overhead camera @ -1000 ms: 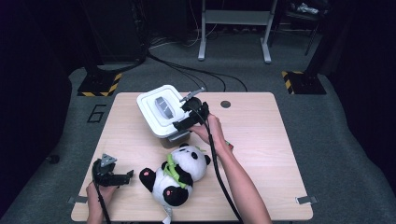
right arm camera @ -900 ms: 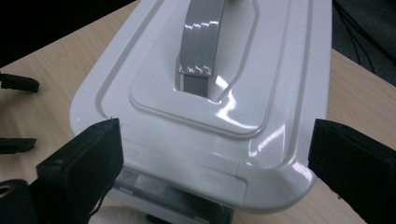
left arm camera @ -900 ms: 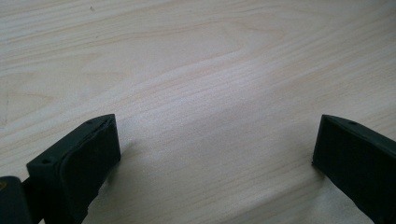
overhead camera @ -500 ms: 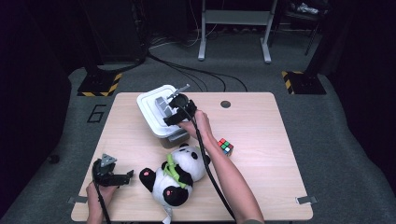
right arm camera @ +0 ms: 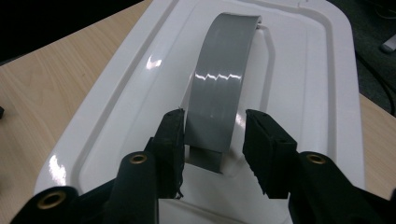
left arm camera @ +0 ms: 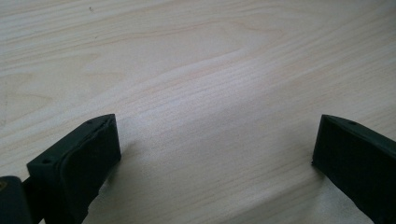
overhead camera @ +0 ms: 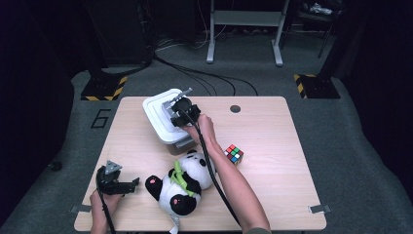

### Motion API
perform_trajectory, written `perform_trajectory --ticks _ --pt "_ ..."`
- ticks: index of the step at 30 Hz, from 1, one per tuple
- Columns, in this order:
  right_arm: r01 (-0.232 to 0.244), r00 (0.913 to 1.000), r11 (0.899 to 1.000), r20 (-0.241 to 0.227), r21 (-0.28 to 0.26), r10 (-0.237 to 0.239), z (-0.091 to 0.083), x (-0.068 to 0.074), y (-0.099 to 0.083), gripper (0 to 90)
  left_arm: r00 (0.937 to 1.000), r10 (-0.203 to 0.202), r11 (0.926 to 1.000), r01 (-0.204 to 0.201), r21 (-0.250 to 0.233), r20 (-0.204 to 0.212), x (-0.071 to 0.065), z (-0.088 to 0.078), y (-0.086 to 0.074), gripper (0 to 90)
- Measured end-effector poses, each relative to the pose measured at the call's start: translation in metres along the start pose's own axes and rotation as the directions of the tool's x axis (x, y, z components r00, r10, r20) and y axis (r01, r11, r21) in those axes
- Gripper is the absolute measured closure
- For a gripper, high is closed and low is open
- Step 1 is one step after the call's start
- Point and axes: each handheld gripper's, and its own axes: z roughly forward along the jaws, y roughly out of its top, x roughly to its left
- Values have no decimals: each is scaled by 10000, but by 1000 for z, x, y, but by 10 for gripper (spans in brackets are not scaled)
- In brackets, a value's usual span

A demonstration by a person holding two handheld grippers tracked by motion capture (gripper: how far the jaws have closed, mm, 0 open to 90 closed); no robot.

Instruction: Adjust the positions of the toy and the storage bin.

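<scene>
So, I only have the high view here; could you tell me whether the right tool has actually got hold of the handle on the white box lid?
Observer: Not quite. In the right gripper view the grey handle sits between the jaws of the right tool, which have just been closing. One jaw touches its edge and the other shows a thin gap.
Operator: Thank you. Where on the handle is it?
Observer: The handle arches along the middle of the white lid, and the tool straddles its near end.
Operator: And is the left tool carrying anything?
Observer: No, the left tool has its jaws wide apart over bare table wood.
</scene>
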Motion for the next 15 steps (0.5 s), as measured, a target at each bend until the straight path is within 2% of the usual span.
perform_trajectory --ticks 1,2,13,15 --pt "0 10000 10000 0 0 0 0 0 0 605 10000 0 10000 0 0 0 0 0 0 5" --pt "46 10000 10000 -32 6 -46 0 1 0 643 10000 5 10000 -5 0 -2 0 0 0 5" --pt "291 9996 9995 -51 136 -291 -2 -4 -1 656 10000 -2 10000 2 3 -2 0 0 0 6" --pt "504 9987 9983 -50 277 -503 -4 -9 -2 658 10000 3 10000 -3 5 1 0 0 0 7"
